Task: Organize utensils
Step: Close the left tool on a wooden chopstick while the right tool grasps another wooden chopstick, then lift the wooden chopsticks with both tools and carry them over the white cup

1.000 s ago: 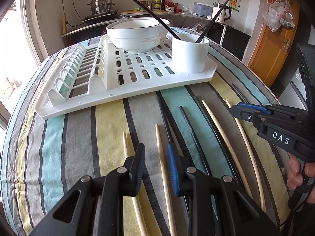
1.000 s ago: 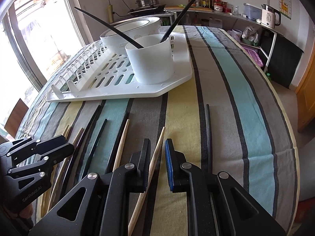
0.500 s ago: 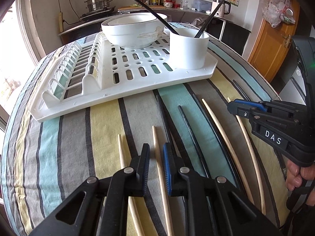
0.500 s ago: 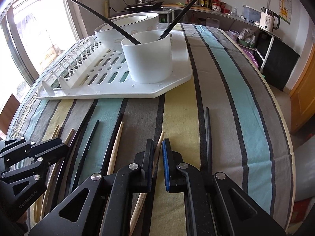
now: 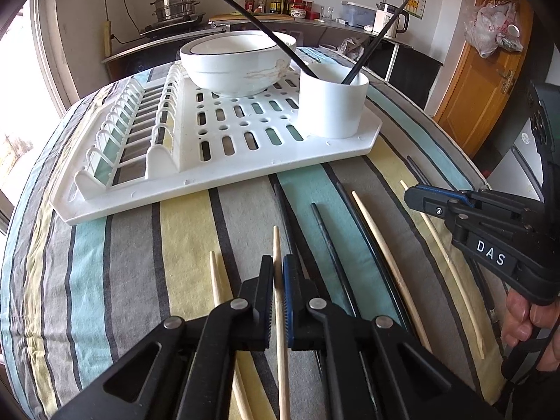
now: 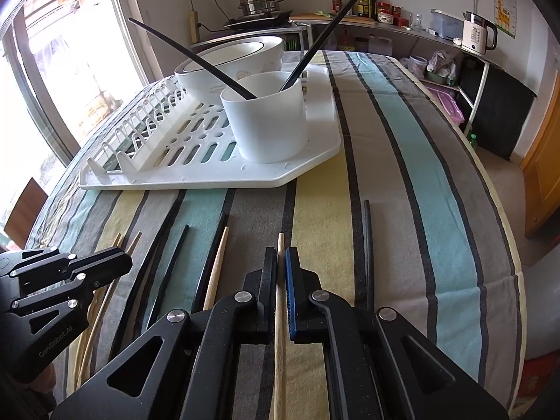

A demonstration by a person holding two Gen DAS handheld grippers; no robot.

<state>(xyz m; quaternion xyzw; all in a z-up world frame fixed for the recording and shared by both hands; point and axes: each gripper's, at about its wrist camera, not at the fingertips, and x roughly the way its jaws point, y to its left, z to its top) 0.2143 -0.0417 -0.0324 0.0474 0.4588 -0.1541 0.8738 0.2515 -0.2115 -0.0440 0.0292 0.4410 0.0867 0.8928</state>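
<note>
My left gripper (image 5: 278,271) is clamped on a pale wooden chopstick (image 5: 276,245), whose tip pokes out just past my fingertips over the striped cloth (image 5: 182,231). My right gripper (image 6: 280,259) is pinched shut on another wooden chopstick (image 6: 280,241) in the same way, its shaft running back between my fingers toward me. Both sticks lie low against the cloth; I cannot tell whether either is lifted clear. More chopsticks, wooden and black, lie in a loose row between and beside my two grippers. One black chopstick (image 6: 367,245) lies alone, just right of my right gripper. Farther off sits the white rack (image 5: 224,171), with a bowl (image 5: 238,66) at its far side and a white cup (image 5: 332,101) at its right end. Two black chopsticks (image 6: 315,42) lean out of the cup.
</note>
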